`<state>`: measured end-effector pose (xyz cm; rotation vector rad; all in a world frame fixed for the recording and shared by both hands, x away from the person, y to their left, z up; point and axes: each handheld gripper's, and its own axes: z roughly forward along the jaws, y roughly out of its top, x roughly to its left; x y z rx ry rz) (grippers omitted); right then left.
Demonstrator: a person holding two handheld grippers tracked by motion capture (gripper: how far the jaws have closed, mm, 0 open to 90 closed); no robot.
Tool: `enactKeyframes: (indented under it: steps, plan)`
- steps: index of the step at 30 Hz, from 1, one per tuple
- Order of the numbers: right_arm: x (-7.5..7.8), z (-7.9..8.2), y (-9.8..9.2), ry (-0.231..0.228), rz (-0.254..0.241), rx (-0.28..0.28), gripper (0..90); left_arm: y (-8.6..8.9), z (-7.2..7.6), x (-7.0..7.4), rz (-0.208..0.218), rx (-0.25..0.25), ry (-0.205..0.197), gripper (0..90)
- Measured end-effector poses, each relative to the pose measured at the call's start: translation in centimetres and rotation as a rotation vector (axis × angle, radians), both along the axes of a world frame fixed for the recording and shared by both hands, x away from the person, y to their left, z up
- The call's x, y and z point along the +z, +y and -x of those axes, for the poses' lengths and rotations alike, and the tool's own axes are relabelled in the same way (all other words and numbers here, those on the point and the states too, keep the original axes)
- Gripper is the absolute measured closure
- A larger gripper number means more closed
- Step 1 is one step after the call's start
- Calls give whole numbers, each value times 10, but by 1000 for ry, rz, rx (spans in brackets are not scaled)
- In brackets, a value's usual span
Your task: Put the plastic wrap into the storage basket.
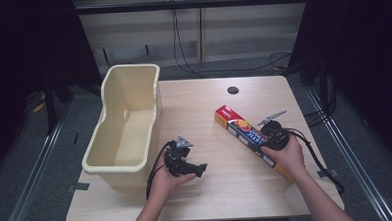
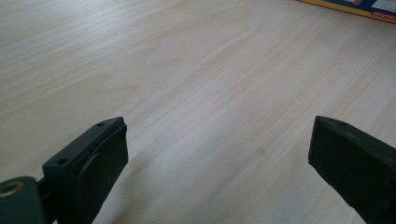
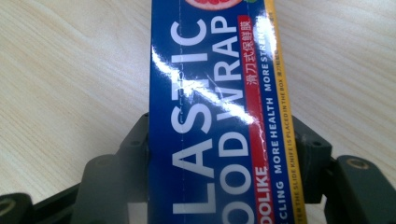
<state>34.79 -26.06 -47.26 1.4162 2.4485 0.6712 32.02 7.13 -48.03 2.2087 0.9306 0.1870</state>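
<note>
Clamping crosswise on the plastic wrap box [image 3: 219, 116], right gripper [image 1: 275, 137] holds it; left gripper [image 2: 219, 154] idles spread, bin [image 1: 109, 167] leftward.

I see a cream plastic tub [image 1: 127, 127] at frame left, on the wooden tabletop [image 1: 209, 120], open side up.
</note>
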Motion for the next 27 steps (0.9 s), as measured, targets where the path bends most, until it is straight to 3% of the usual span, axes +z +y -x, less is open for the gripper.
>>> enactKeyframes:
  steps: [4, 7, 9, 14, 18, 20, 21, 22, 23, 24, 25, 27]
  plan:
    - [0, 0, 0, -1, 3, 8, 399, 0, 0, 1, -6, -6, 2, 47]
    - [2, 0, -1, 7, 12, 35, 408, -1, 1, 2, 22, 9, 1, 47]
    - [6, 1, -4, 15, 6, 60, 410, 1, 1, 3, 5, -11, 5, 47]
    - [13, 8, -5, 6, -7, 95, 412, 1, 2, 7, 23, -22, 15, 45]
    - [21, 13, -5, -9, -36, 167, 412, -2, 3, 19, 33, -48, 4, 44]
    - [26, 16, -4, -18, -20, 243, 412, -5, 3, 25, 55, -61, -2, 43]
    - [26, 16, -4, -18, -20, 243, 412, -5, 2, 28, 47, -73, -3, 43]
    - [28, 17, -5, 4, -37, 281, 412, -7, 1, 33, 75, -87, 7, 34]
    - [30, 17, -6, 3, -40, 307, 412, -7, 1, 33, 75, -87, 7, 33]
    - [30, 17, -6, 3, -40, 307, 412, -8, 0, 35, 79, -96, 13, 33]
    - [32, 18, -7, 8, -54, 342, 411, -9, -1, 39, 58, -117, 8, 30]
    - [34, 18, -7, 14, -58, 351, 411, -11, -2, 42, 68, -116, 7, 29]
